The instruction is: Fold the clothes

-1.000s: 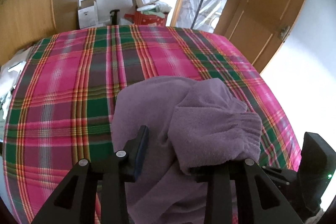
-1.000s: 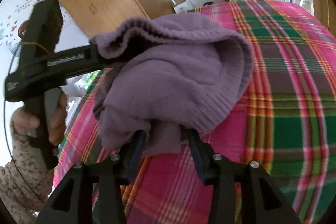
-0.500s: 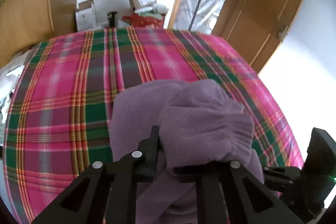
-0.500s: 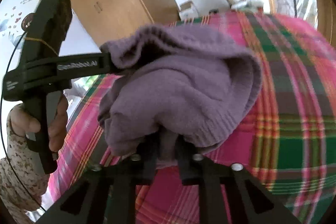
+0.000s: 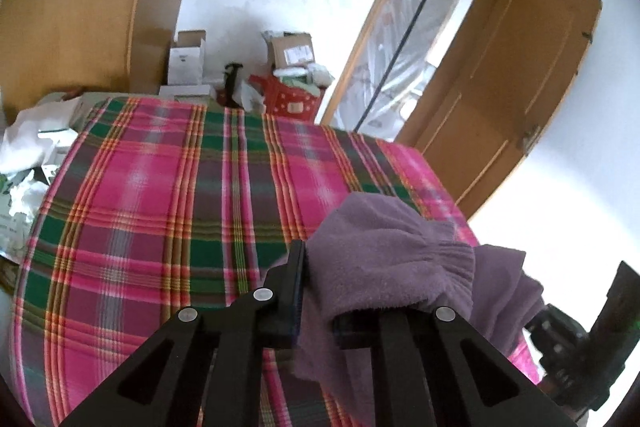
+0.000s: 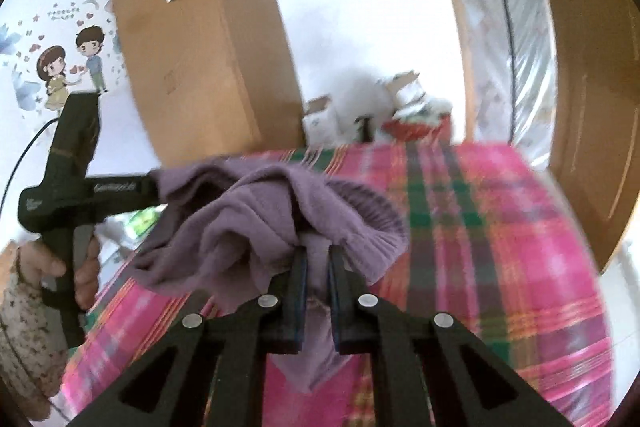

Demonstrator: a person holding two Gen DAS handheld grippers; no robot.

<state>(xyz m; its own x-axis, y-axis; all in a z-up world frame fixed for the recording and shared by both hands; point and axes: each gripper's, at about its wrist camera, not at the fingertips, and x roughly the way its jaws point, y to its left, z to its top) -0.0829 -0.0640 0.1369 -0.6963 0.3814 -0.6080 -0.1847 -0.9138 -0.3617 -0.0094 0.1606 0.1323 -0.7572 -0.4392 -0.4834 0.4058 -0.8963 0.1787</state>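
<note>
Both grippers have hold of the purple sweater (image 6: pixel 256 227), which hangs bunched in the air above the plaid bedspread (image 5: pixel 160 195), lifted probably so it can be shaken out before folding. The right gripper (image 6: pixel 317 259) is nearly shut, pinching cloth. The left gripper (image 5: pixel 360 283) stands somewhat wider, its right finger buried under fabric, toward 3 o'clock of centre.

Bright daylight, blown-out whites, fisheye bending, motion blur.
</note>
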